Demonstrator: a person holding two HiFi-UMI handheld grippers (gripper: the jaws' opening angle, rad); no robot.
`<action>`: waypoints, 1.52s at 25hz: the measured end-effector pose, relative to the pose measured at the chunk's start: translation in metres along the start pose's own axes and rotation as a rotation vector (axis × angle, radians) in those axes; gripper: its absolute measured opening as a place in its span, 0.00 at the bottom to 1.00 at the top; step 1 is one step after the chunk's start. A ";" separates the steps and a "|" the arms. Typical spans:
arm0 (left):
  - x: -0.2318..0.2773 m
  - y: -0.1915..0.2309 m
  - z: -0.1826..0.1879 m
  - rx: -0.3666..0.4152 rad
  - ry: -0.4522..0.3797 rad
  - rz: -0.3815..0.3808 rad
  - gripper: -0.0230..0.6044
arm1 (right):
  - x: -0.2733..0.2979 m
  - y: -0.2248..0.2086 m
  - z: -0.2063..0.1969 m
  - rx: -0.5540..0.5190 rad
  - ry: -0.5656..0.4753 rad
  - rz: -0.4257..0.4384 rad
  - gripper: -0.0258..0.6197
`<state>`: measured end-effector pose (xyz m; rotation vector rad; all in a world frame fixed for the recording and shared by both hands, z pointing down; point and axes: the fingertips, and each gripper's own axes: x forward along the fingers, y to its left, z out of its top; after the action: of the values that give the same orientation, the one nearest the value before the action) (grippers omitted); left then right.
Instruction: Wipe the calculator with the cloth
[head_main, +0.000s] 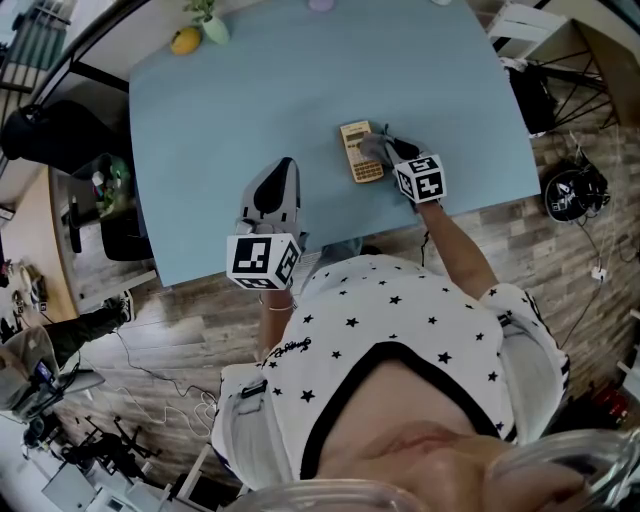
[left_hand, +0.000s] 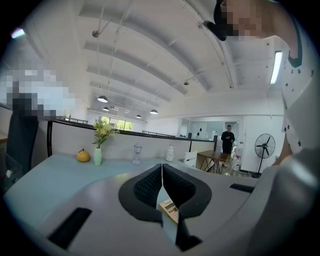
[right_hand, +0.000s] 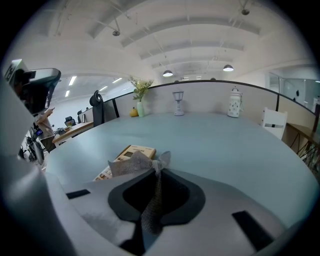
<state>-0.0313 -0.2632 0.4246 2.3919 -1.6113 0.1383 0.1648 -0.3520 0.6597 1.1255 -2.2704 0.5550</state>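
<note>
A tan calculator (head_main: 358, 150) lies flat on the light blue table (head_main: 260, 90), near its front edge. My right gripper (head_main: 388, 148) is shut on a grey cloth (head_main: 373, 147), which rests on the calculator's right side. In the right gripper view the cloth (right_hand: 131, 163) bunches out of the closed jaws over the calculator (right_hand: 131, 152). My left gripper (head_main: 272, 192) hovers shut and holds nothing, to the left of the calculator and nearer the table's front edge. The left gripper view shows a corner of the calculator (left_hand: 170, 209) below the closed jaws.
A yellow fruit (head_main: 185, 40) and a small green vase with flowers (head_main: 213, 25) stand at the table's far left corner. A lamp-like object (right_hand: 178, 104) and a white jar (right_hand: 233, 109) sit at the far edge. A white chair (head_main: 525, 28) stands past the right side.
</note>
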 end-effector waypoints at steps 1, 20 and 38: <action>-0.001 0.000 0.000 0.000 0.000 0.002 0.09 | 0.000 0.000 0.000 0.005 -0.003 -0.001 0.09; -0.006 -0.002 -0.003 -0.009 0.001 0.012 0.09 | -0.010 0.092 0.029 -0.038 -0.112 0.200 0.09; -0.008 -0.007 -0.004 0.001 0.011 -0.004 0.09 | -0.013 0.082 0.012 -0.059 -0.103 0.150 0.09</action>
<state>-0.0275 -0.2528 0.4260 2.3902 -1.6020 0.1515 0.1009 -0.3050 0.6327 0.9817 -2.4582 0.4940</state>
